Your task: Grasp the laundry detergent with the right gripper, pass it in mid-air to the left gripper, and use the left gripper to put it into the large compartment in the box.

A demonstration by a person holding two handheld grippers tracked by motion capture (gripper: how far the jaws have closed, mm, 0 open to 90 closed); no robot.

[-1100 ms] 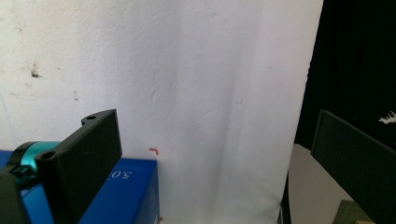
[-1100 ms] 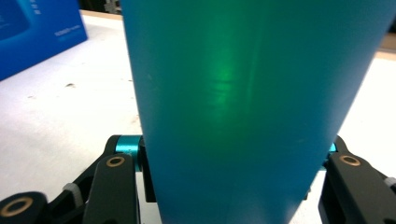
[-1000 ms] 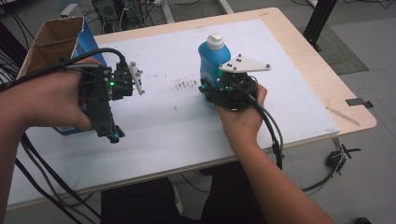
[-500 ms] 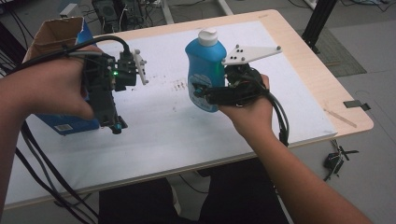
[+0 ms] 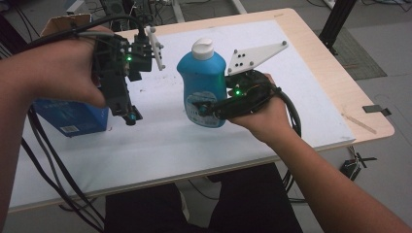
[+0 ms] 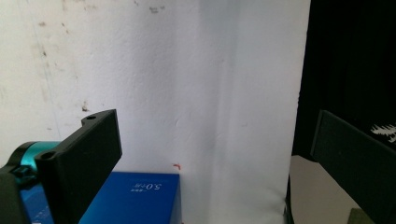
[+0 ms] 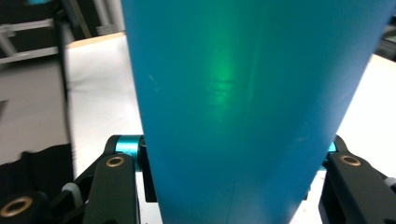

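A blue bottle (image 5: pixel 201 80) with a white cap (image 5: pixel 202 48) hangs upright above the white sheet, and my right gripper (image 5: pixel 205 110) is shut on its lower body. In the right gripper view the bottle's blue wall (image 7: pixel 252 107) stands close between the two black jaws. My left gripper (image 5: pixel 130 116) is held in the air at the left, pointing down, over a dark blue box (image 5: pixel 73 116) that lies flat on the sheet. In the left gripper view its jaws stand wide apart, so the left gripper (image 6: pixel 219 154) is open with nothing between them. The blue box (image 6: pixel 135 196) lies below.
A white sheet (image 5: pixel 194 145) covers most of the wooden table (image 5: pixel 340 87). A cardboard box (image 5: pixel 63 22) stands at the far left corner. Black cables (image 5: pixel 43 165) hang off the near left edge. A black frame post (image 5: pixel 340 24) rises beyond the right corner.
My right gripper has lifted the blue bottle off the sheet and brought it nearer. My left gripper has risen, uncovering more of the blue box.
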